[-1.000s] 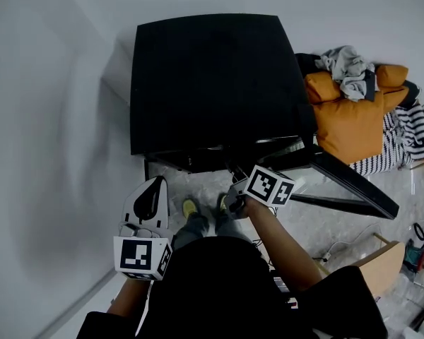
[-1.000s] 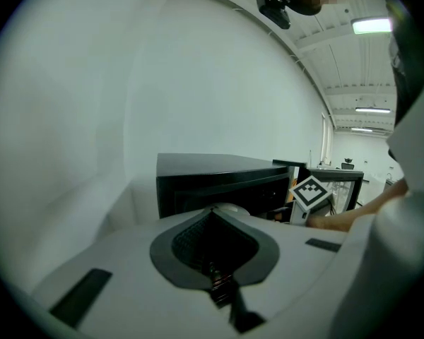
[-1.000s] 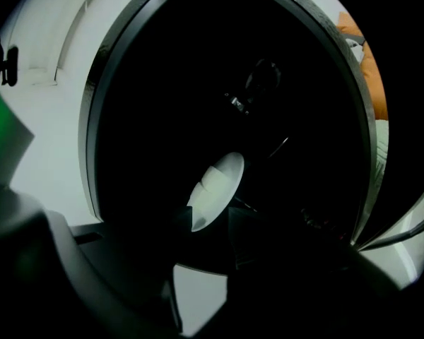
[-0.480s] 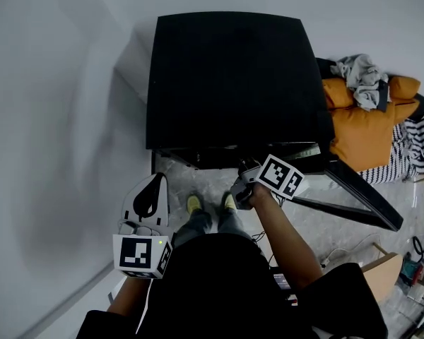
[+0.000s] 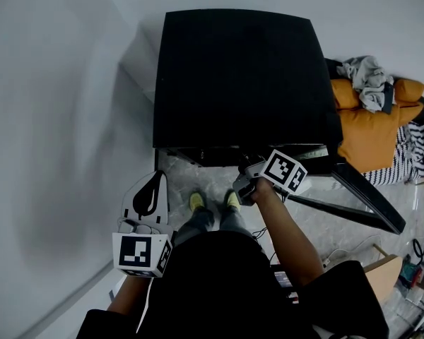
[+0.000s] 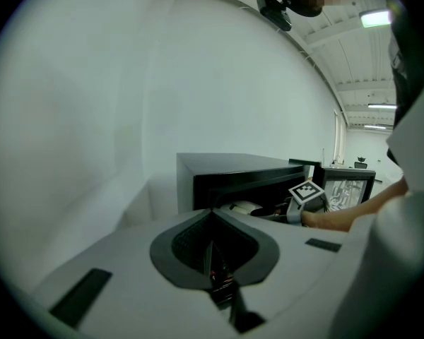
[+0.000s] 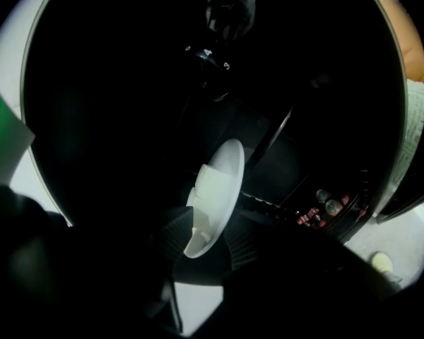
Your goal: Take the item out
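In the head view, the right gripper point(image 5: 249, 178) is being held at the open front of the black cabinet point(image 5: 240, 76); the left gripper point(image 5: 154, 186) is being held well apart from it. In the left gripper view, that gripper's jaws are being pressed together on nothing. In the right gripper view, the white dish point(image 7: 217, 189) is being clamped by its rim between the jaws, inside the dark cabinet.

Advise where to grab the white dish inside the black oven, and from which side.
Grip the near rim of the white dish, coming in through the open front of the black oven. The rim is thin and runs edge-on between the pads of the right tongs, one pad on each face, so a pinch there looks secure.
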The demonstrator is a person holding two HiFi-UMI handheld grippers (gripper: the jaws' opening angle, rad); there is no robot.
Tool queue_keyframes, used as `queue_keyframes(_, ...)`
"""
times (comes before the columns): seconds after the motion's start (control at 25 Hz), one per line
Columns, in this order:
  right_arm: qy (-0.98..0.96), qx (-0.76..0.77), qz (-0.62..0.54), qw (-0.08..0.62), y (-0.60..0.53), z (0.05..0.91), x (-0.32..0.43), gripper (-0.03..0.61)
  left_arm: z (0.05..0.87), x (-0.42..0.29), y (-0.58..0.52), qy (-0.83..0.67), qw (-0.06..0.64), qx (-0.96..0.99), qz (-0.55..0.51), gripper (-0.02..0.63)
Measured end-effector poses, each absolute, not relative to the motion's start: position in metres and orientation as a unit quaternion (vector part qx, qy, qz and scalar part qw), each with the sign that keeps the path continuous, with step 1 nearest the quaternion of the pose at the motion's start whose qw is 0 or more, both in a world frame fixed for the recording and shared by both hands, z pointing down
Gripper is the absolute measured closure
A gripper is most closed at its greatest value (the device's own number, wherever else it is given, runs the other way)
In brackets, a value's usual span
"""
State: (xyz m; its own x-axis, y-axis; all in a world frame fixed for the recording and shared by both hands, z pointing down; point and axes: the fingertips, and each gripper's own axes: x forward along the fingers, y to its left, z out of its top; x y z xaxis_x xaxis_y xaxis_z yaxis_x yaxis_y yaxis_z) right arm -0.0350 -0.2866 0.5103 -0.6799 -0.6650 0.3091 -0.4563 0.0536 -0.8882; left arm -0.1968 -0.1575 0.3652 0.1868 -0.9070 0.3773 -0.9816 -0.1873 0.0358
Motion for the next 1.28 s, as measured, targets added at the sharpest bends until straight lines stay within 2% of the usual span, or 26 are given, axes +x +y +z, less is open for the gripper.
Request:
queue_keyframes(0.08, 0.716, -0.393, -0.569, 0.095, -0.287, 0.512, -0.034, 0.444, 0.365, -0.198, -0.158, -0.622, 0.135, 0.759, 0.138, 0.606)
queue_keyframes(0.16, 0.709, -0.398, -0.573, 0.1, -0.286, 0.514, -0.032, 0.487, 0.363, -0.199, -0.158, -0.623, 0.134, 0.758, 0.136, 0.606)
queue_keyframes(0.52, 0.682, -0.393, -0.603, 0.133, -0.284, 0.515, -0.028, 0.51, 0.364, -0.205, -0.153, -0.629, 0.132, 0.754, 0.136, 0.606)
queue_keyframes(0.92, 0.685, -0.39, -0.601, 0.134, -0.272, 0.507, -0.019, 0.549, 0.36, -0.195, -0.149, -0.621, 0.125, 0.762, 0.133, 0.606)
queue_keyframes(1.28, 0.677, -0.377, -0.615, 0.146, -0.251, 0.503, -0.009, 0.552, 0.36, -0.187, -0.138, -0.609, 0.117, 0.773, 0.137, 0.606)
